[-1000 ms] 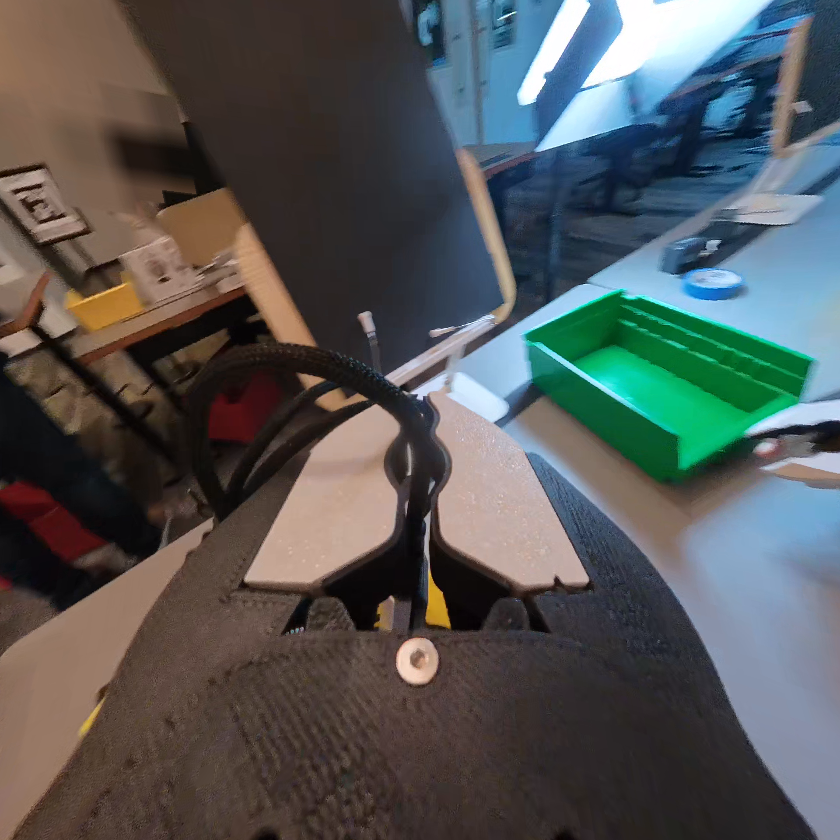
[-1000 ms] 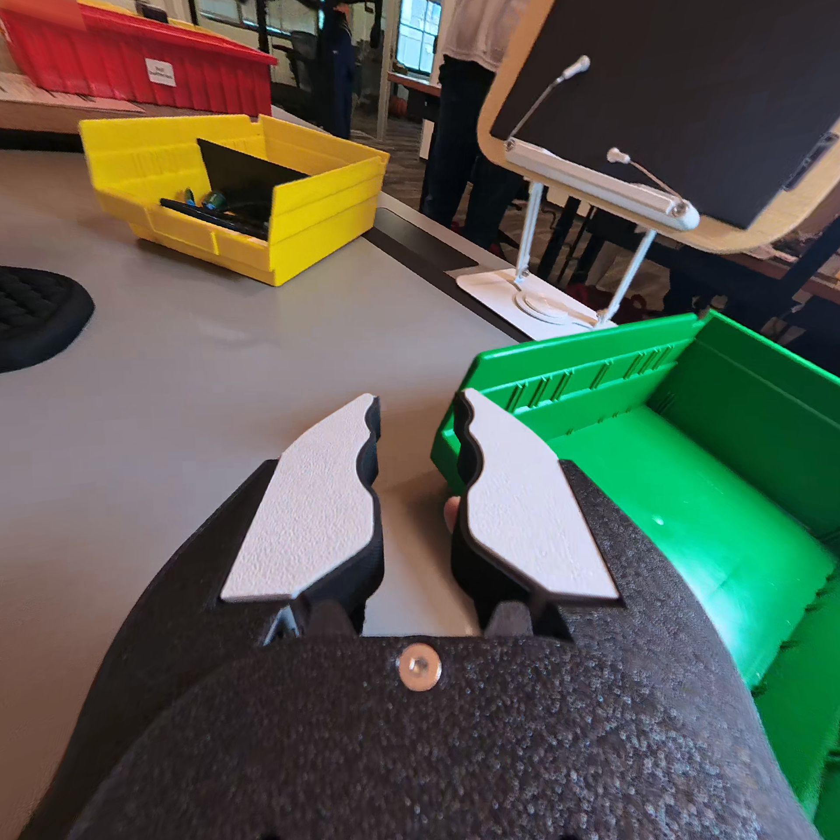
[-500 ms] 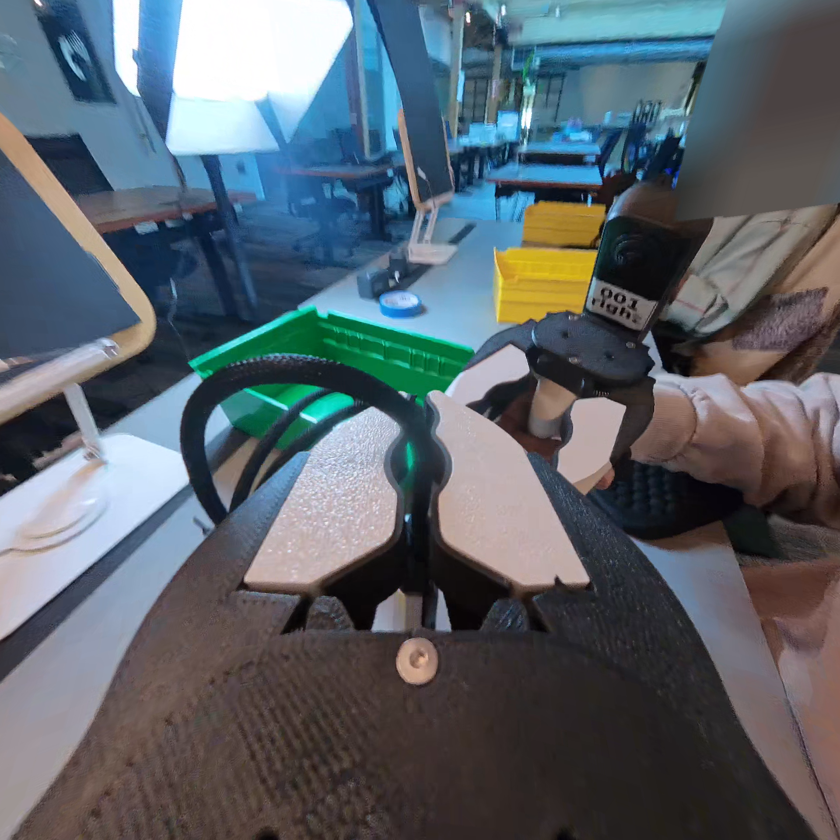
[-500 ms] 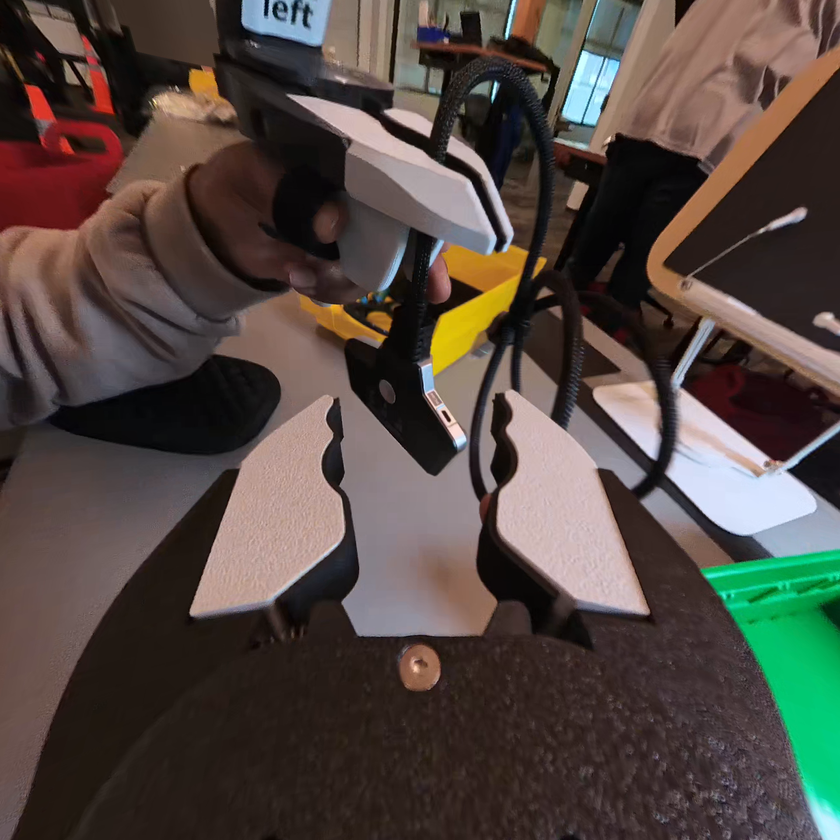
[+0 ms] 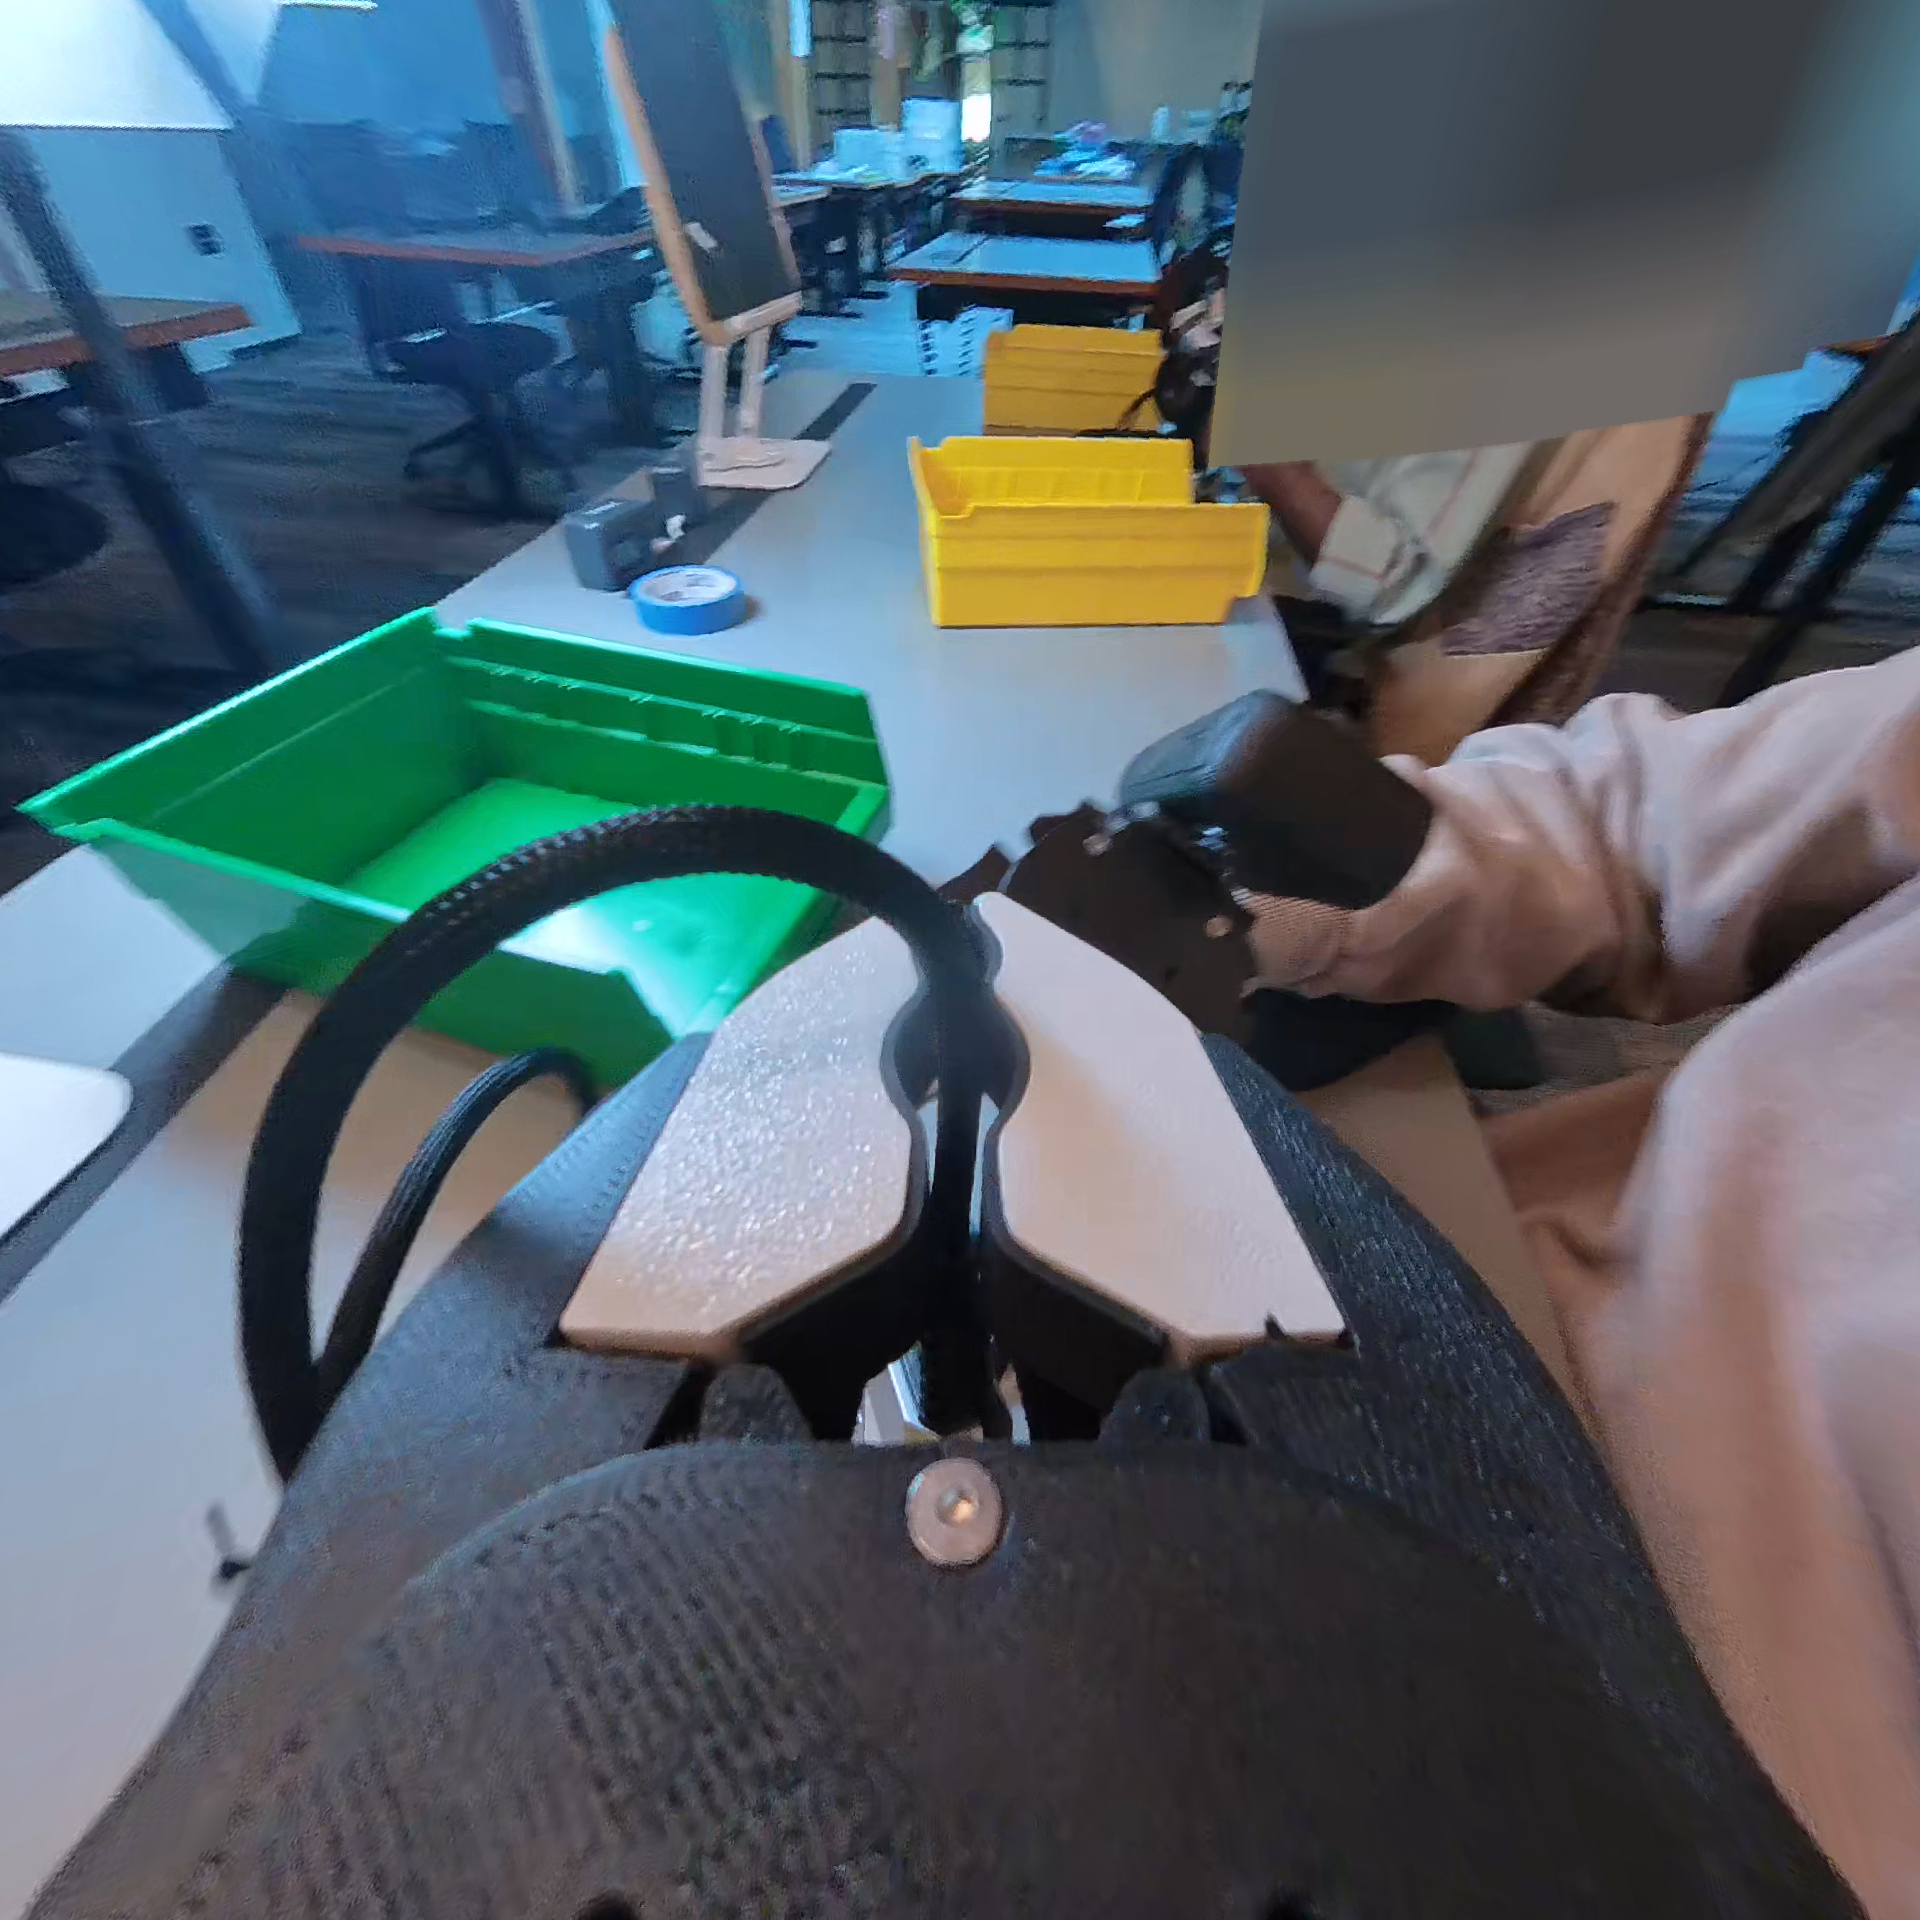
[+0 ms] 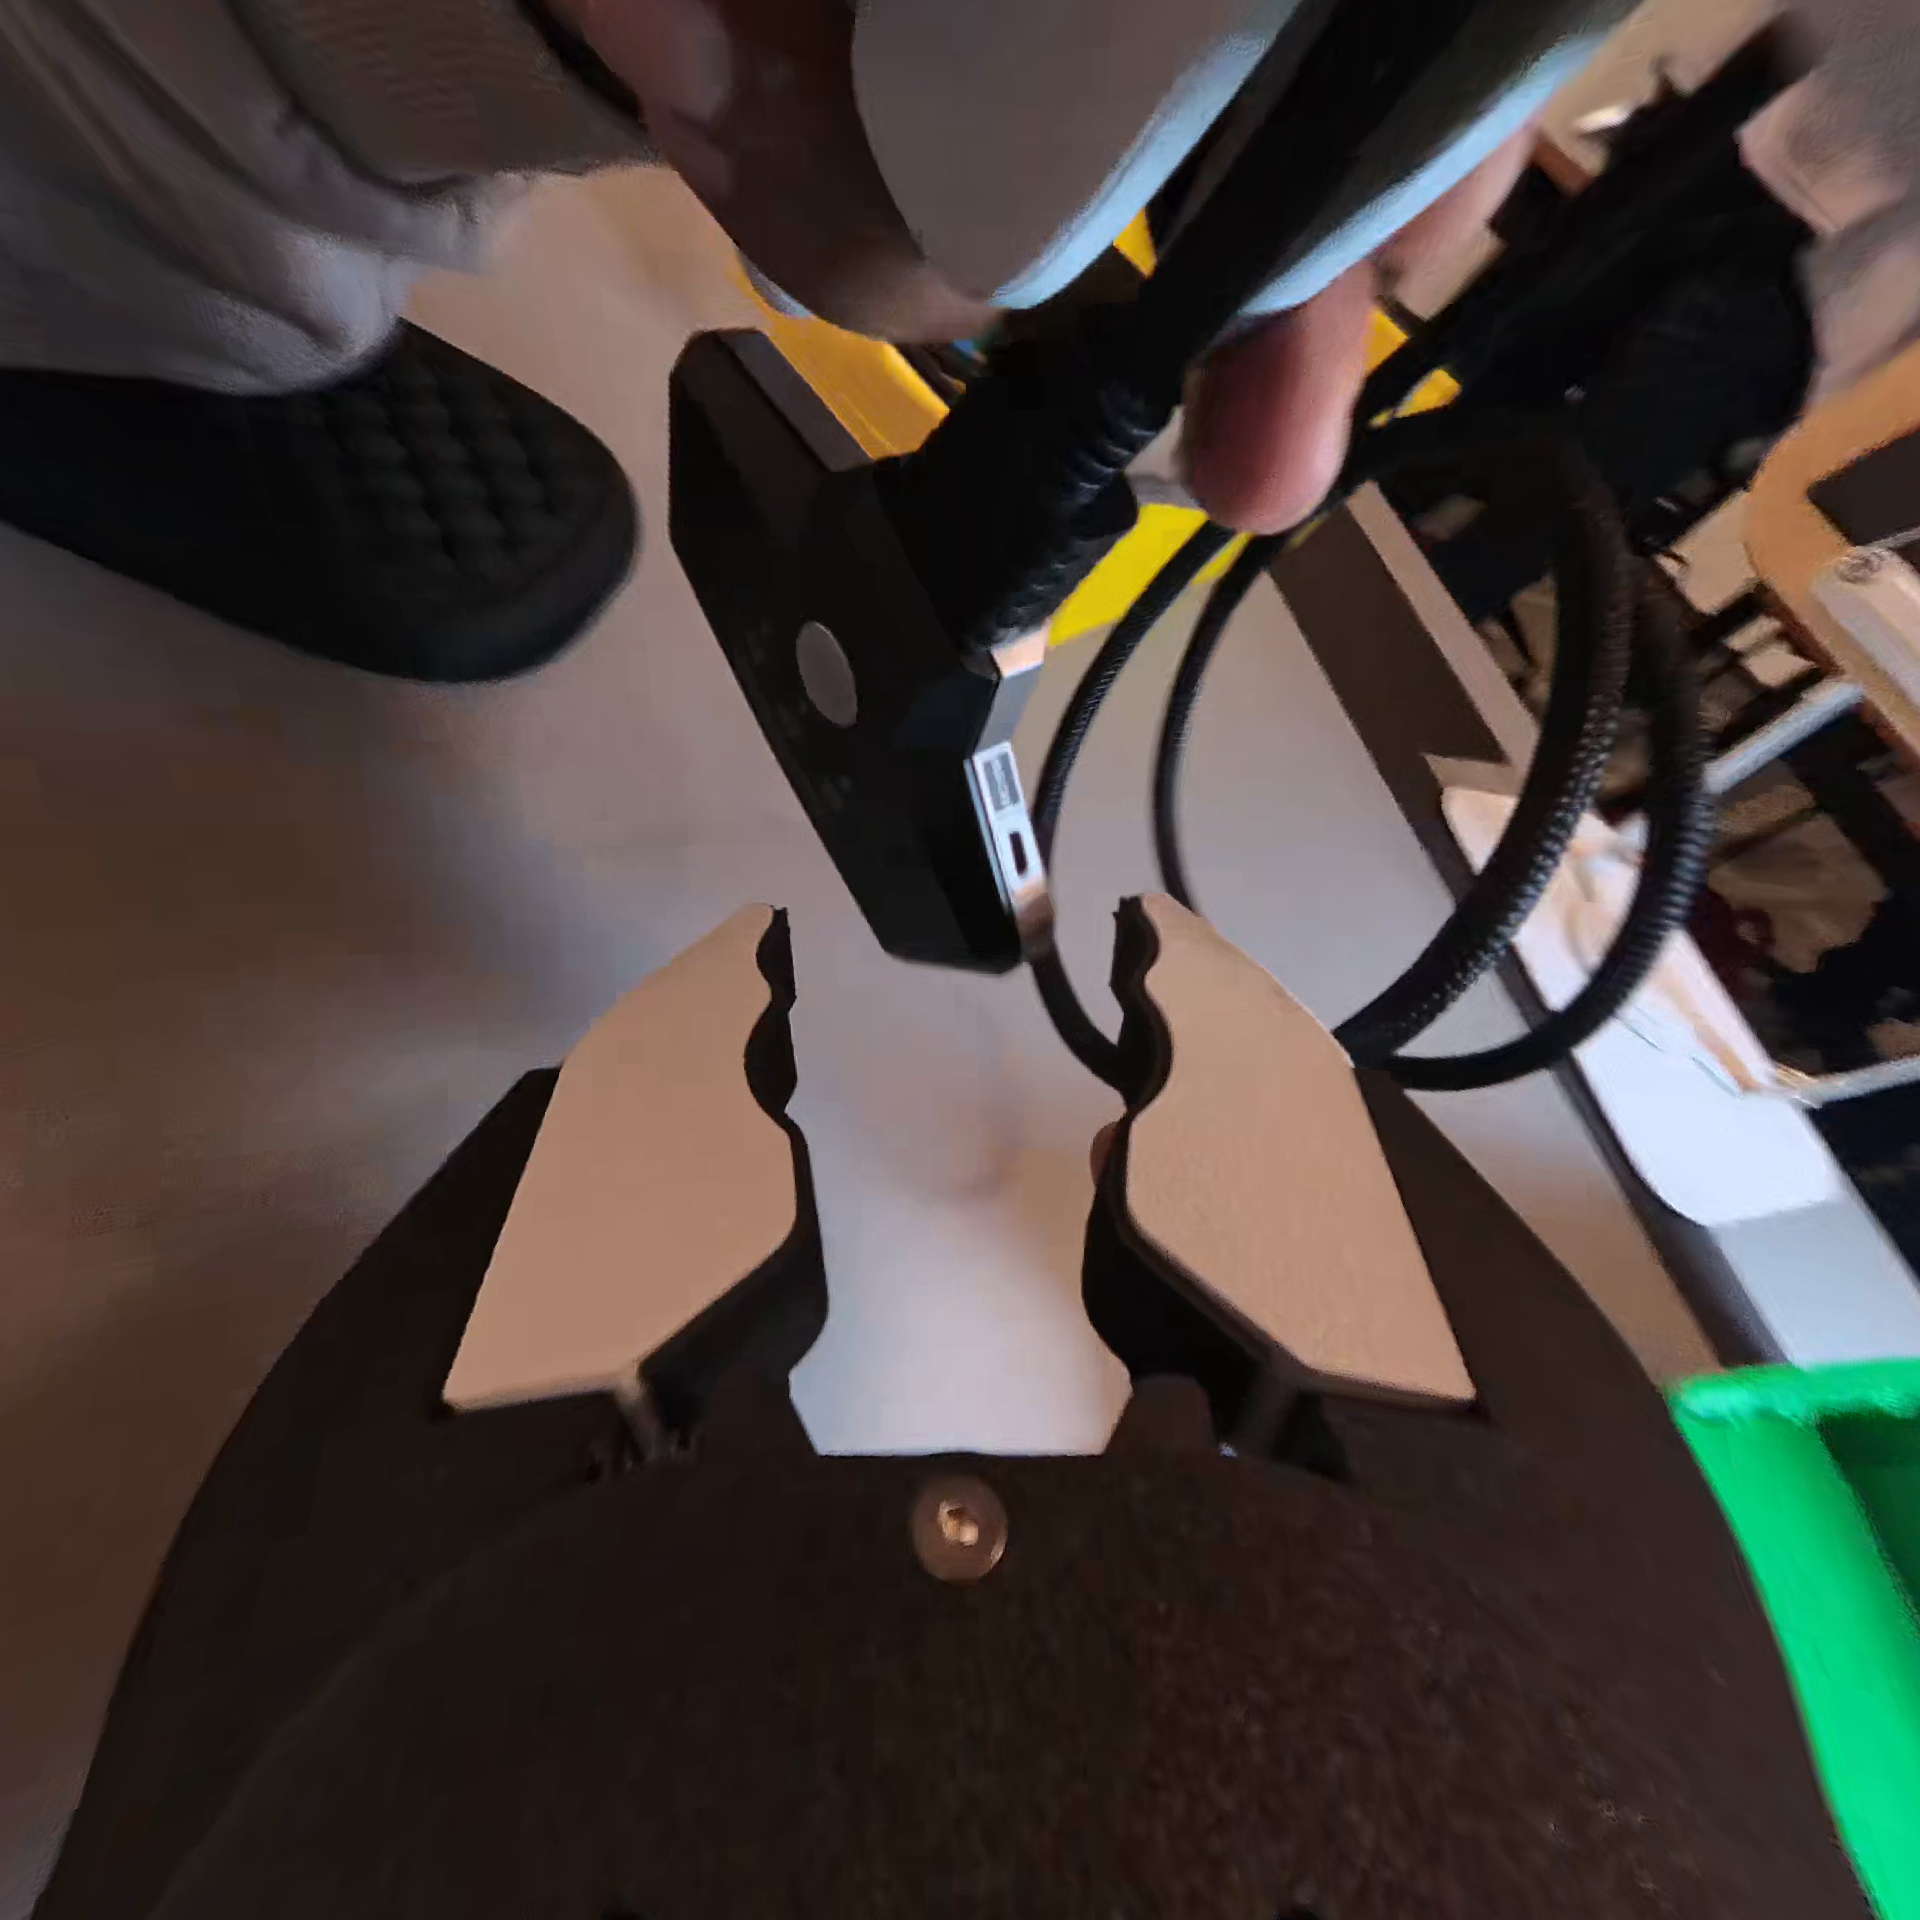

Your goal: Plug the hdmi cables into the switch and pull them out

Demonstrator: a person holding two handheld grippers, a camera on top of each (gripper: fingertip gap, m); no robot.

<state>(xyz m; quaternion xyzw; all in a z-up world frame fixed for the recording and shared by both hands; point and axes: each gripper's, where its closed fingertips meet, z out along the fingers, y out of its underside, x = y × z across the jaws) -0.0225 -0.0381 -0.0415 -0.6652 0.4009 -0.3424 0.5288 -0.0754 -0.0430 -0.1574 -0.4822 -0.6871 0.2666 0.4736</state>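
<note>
Green bin near a blue tape roll — yellow bins farther along the grey table.

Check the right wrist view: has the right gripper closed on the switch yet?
No, the right gripper is open, and the black switch hangs just ahead of its tips.

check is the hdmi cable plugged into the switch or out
Plugged in: the cable connector sits in the black switch, which hangs from it.
</note>
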